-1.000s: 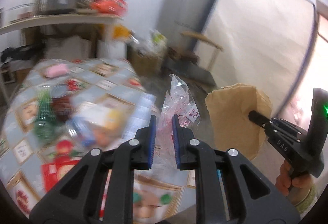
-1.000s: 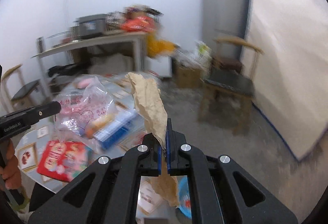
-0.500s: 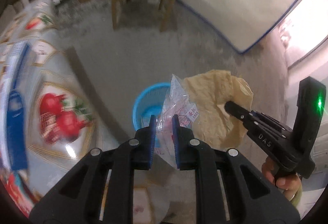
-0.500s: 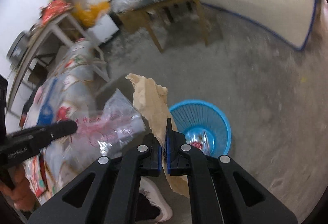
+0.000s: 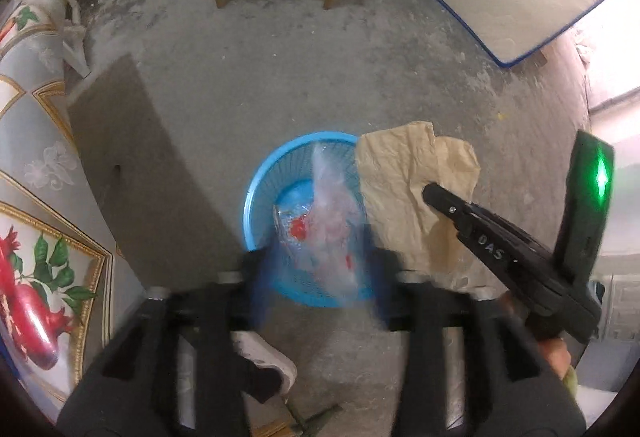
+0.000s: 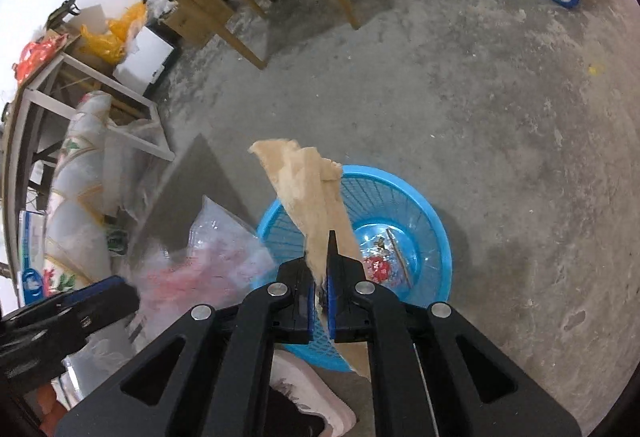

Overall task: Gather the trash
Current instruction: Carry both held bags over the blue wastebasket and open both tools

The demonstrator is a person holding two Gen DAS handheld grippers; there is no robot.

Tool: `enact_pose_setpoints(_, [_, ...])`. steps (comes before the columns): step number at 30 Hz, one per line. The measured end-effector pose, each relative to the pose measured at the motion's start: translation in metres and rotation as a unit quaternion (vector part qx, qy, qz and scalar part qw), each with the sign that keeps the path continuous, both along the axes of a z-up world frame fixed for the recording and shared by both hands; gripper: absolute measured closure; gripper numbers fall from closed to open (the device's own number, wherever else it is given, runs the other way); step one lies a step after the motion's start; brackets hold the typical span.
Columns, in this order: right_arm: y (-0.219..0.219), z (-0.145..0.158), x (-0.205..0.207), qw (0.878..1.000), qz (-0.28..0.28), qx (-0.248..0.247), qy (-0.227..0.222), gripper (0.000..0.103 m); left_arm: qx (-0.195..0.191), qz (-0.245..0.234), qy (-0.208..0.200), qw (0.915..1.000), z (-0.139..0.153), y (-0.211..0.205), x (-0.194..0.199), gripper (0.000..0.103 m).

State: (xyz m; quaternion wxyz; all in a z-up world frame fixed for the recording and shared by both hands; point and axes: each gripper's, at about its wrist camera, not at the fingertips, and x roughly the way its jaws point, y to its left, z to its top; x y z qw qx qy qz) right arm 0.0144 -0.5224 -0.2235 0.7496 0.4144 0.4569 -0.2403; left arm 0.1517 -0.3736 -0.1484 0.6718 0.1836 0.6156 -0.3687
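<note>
Concrete floor (image 6: 480, 117), blue basket (image 6: 434, 233) holding wrappers, left jaws spread above plastic bag (image 5: 332, 221), right jaws clamping brown paper (image 6: 308, 189)

Left gripper (image 5: 316, 277): jaws spread wide and motion-blurred, pointing steeply downward; nothing is pinched between them.
Right gripper (image 6: 320, 277): jaws closed to a narrow gap, clamping a crumpled brown paper bag (image 6: 308, 193); also aimed downward.
Right hand (image 5: 554, 355): wrapped around the right gripper's handle, low at the right of the left wrist view.
Relative pose: the two grippers sit side by side, left beside right.
</note>
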Motion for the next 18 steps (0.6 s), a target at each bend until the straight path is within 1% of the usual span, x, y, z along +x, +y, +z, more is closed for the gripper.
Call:
enact_pose_setpoints(1, [-0.002,-0.004,0.002,1.000,0.001,0.001,0.004,0.092,-0.006,0.008,-0.001,0.9999,0.000,0.003,0.001,0.048])
enact_pose_setpoints(2, [-0.002,-0.008,0.002,1.000,0.000,-0.004,0.012,0.087,-0.014,0.013,0.001,0.9998,0.001,0.005,0.002,0.048])
enact_pose_setpoints(3, [-0.003,-0.009,-0.002,1.000,-0.001,-0.009,0.015,0.085,-0.020,0.015,0.007,0.9997,0.003,0.008,0.002,0.047])
enact_pose_setpoints(7, [-0.004,-0.010,-0.004,1.000,0.002,-0.015,0.006,0.081,-0.042,0.026,0.001,0.9988,0.018,0.015,0.007,0.044])
enact_pose_setpoints(9, [-0.003,-0.008,-0.007,1.000,0.003,-0.024,0.006,0.070,-0.055,0.030,-0.009,0.9980,0.029,0.020,0.010,0.043])
enact_pose_setpoints(14, [0.001,0.005,-0.016,0.999,-0.001,-0.037,-0.006,0.068,-0.096,0.033,-0.026,0.9944,0.069,0.039,0.011,0.041])
enact_pose_setpoints(17, [0.011,0.021,-0.022,0.998,0.007,-0.055,-0.015,0.067,-0.134,0.034,-0.042,0.9895,0.098,0.058,0.007,0.037])
enact_pose_setpoints(18, [0.013,0.025,-0.024,0.998,0.010,-0.059,-0.019,0.065,-0.145,0.034,-0.047,0.9878,0.105,0.064,0.004,0.036])
